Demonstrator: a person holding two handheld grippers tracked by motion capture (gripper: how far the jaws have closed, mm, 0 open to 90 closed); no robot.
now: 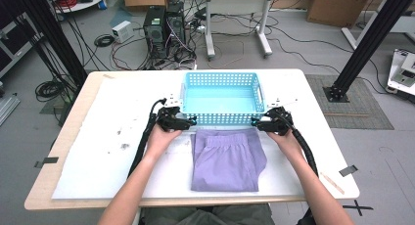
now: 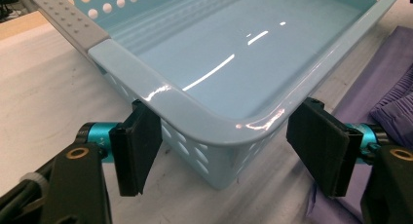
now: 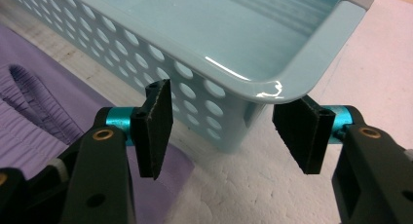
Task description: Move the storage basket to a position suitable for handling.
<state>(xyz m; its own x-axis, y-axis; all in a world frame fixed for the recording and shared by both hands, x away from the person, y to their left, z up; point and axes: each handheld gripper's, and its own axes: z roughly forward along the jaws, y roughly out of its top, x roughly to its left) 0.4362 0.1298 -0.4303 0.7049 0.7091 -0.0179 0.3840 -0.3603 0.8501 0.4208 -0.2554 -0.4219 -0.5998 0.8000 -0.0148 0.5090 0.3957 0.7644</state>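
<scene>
A light blue perforated basket [image 1: 221, 83] stands empty at the table's far middle. Folded purple shorts [image 1: 227, 159] lie just in front of it. My left gripper [image 1: 190, 121] is at the basket's near left corner. In the left gripper view its jaws [image 2: 229, 151] stand wide on either side of that corner [image 2: 214, 121], one pad [image 2: 139, 146] beside the holed wall, the other [image 2: 321, 146] just off the rim. My right gripper [image 1: 255, 123] is at the near right corner. Its jaws [image 3: 229, 131] straddle that corner [image 3: 263, 87] the same way, and no pad visibly presses.
The white table top [image 1: 117, 112] has bare room left and right of the basket. Its near edge sits close behind the shorts. On the floor beyond the table are computer towers [image 1: 164, 29], cables, a desk leg and black frame posts [image 1: 362, 49].
</scene>
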